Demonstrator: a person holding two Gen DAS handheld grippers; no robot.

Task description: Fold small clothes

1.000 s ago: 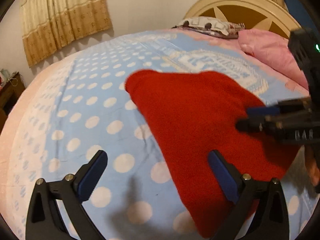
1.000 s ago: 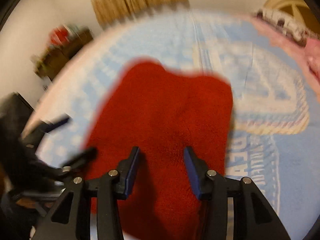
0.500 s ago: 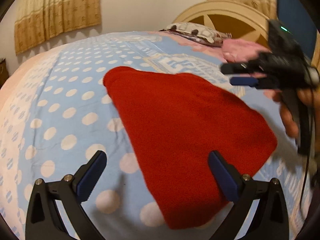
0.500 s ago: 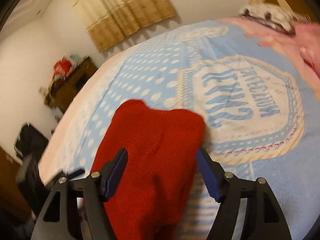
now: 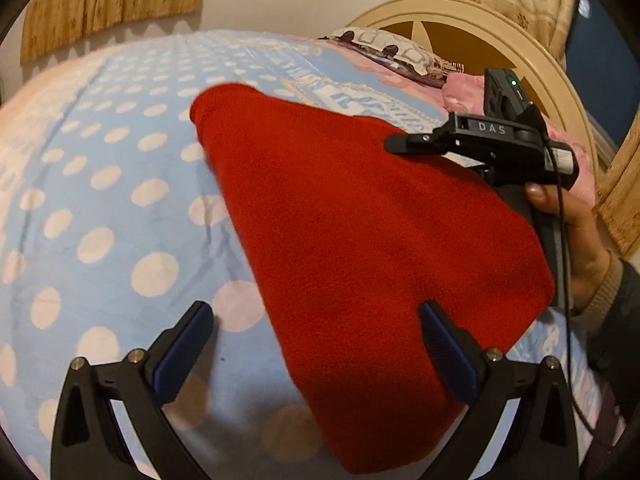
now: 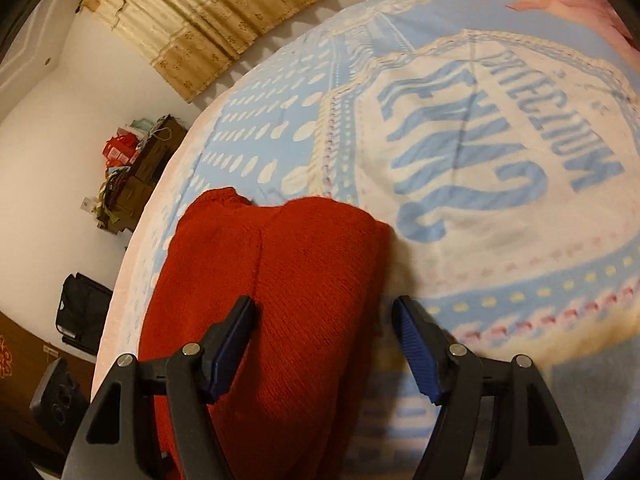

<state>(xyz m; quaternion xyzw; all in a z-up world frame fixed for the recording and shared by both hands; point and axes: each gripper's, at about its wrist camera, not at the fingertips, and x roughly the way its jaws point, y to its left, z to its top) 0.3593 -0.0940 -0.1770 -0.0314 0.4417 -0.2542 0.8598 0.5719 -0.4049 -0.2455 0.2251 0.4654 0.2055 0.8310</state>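
Observation:
A red knitted garment (image 5: 360,240) lies folded flat on the blue polka-dot bedspread (image 5: 112,200). It also shows in the right wrist view (image 6: 288,288). My left gripper (image 5: 316,344) is open and empty, above the garment's near left edge. My right gripper (image 6: 326,340) is open and empty, above the garment's right edge. In the left wrist view the right gripper (image 5: 404,146) is held side-on by a hand over the garment's far right corner.
The bed's cream headboard (image 5: 460,20), a patterned pillow (image 5: 392,50) and a pink pillow (image 5: 464,88) lie at the far end. A cluttered cabinet (image 6: 136,176) and dark bags (image 6: 80,312) stand off the bed's left side.
My right gripper has opened wider, lifted off the garment and drawn back toward its right edge. My left gripper stays open and has shifted slightly.

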